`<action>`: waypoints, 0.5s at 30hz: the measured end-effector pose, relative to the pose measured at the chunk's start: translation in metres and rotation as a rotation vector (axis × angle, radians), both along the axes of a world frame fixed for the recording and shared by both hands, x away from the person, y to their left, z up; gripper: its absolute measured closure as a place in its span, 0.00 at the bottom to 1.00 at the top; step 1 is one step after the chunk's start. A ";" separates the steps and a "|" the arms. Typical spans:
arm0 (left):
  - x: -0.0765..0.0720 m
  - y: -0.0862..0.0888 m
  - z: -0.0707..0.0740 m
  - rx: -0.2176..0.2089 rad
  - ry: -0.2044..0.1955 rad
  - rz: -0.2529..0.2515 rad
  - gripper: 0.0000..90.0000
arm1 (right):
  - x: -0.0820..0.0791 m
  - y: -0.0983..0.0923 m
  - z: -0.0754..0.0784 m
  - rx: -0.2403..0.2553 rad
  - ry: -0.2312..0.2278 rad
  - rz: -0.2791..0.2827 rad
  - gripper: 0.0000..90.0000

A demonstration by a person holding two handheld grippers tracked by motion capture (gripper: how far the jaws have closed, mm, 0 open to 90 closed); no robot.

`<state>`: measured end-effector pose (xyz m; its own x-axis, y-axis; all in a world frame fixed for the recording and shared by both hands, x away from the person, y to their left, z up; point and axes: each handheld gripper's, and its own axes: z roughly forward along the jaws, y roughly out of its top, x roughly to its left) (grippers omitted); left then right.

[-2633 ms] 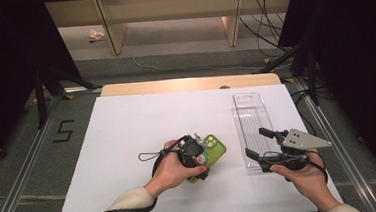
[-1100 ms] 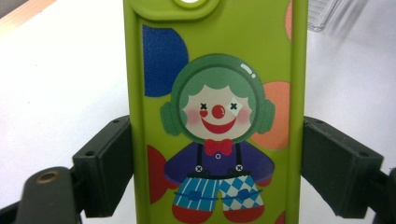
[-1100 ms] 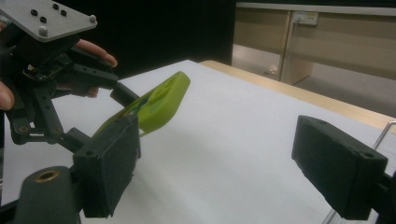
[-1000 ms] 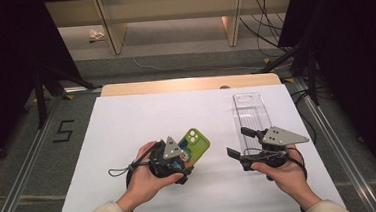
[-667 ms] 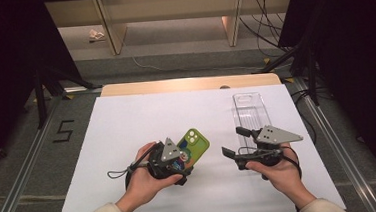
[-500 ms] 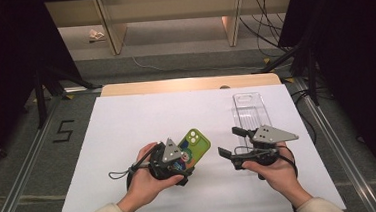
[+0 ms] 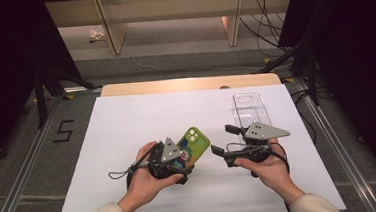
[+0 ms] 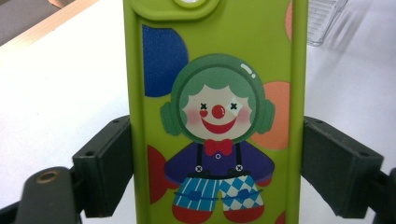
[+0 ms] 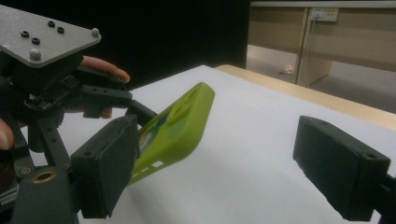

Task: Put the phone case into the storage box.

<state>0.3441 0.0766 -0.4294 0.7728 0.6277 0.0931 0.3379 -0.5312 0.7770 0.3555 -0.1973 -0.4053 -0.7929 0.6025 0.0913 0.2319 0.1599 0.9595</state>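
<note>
Leftward across the white table [image 7: 127, 120] the right gripper [image 7: 221, 145] has slid, away from the clear case [image 7: 250, 109] lying at the far right and toward the green phone [image 7: 193, 144], its jaws spread wide with nothing between them. That phone is clamped by its long edges in the left gripper [image 8: 212, 172] and tilted up off the table near the middle. Judging by this, the handover or case removal is just starting: next the right gripper must line its jaws up on the phone's free top end and close.
</note>
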 end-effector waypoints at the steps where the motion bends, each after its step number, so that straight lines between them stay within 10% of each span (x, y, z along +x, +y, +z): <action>1: 0.000 0.000 0.000 0.000 -0.003 0.000 0.18 | 0.001 0.001 0.000 0.000 -0.001 0.001 0.17; 15: -0.002 -0.004 -0.001 -0.021 -0.023 -0.003 0.18 | 0.010 0.016 0.001 -0.003 0.011 0.006 0.17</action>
